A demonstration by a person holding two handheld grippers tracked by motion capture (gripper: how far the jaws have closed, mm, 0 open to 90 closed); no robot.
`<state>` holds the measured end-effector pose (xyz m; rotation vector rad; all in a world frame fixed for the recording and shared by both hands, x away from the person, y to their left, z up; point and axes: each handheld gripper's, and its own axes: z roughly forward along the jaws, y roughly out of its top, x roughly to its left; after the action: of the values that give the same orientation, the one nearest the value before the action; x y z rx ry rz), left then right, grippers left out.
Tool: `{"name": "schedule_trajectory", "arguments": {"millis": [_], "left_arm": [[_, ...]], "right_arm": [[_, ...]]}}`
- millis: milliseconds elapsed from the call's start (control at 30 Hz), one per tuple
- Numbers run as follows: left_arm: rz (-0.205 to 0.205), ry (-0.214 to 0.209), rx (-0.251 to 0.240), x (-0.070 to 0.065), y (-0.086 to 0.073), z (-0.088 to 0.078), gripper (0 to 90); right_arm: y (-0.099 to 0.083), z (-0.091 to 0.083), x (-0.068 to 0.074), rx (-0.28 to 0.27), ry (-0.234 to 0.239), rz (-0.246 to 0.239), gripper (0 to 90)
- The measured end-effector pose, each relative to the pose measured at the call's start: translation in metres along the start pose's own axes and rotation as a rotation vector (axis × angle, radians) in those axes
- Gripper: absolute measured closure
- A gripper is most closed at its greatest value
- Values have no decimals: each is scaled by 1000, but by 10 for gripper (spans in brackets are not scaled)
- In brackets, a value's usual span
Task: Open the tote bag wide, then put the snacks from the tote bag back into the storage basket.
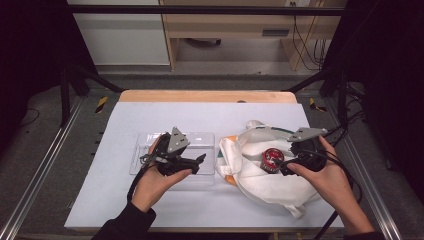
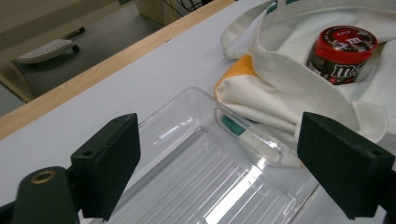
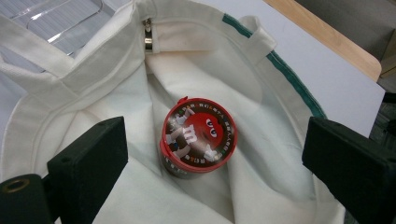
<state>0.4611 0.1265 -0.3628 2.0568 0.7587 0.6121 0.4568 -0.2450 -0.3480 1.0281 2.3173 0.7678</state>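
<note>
Right now the red-lidded candy tub (image 3: 198,140) stands upright inside the mouth of the white cloth bag (image 1: 260,185), which lies on the tabletop (image 1: 125,112) to the right of a clear plastic tray (image 1: 150,137). In the right gripper view the right claw (image 3: 215,163) is released, its jaws standing wide on either side of the tub without touching it; the tub rests on the cloth by itself, propped by the folds around it. That placement suggests the tub is either just set down in the bag or about to be lifted out; the wide jaws leave room to clear its lid.

Over the tray the left claw (image 1: 197,161) is likewise released and grasps nothing, its jaws spread above the ribbed tray floor, as the left gripper view shows. It points toward the bag's near edge, probably so it can take hold of the cloth and keep the mouth open. The bag's orange corner (image 2: 243,70) touches the tray's rim.
</note>
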Motion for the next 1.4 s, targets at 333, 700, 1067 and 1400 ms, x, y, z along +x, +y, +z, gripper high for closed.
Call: {"name": "schedule_trajectory", "arguments": {"millis": [333,700,1067,1400], "left_arm": [[-32,-11,7,24,-19,-4,115],[-38,26,32,45,-31,-2,118],[-93,90,37,67,-51,-21,110],[-158,123,-13,83,-62,-45,95]], "right_arm": [[4,9,3,31,16,-27,75],[4,21,-6,88,72,-51,128],[2,28,-4,126,82,-67,105],[-2,36,-4,142,97,-50,79]]}}
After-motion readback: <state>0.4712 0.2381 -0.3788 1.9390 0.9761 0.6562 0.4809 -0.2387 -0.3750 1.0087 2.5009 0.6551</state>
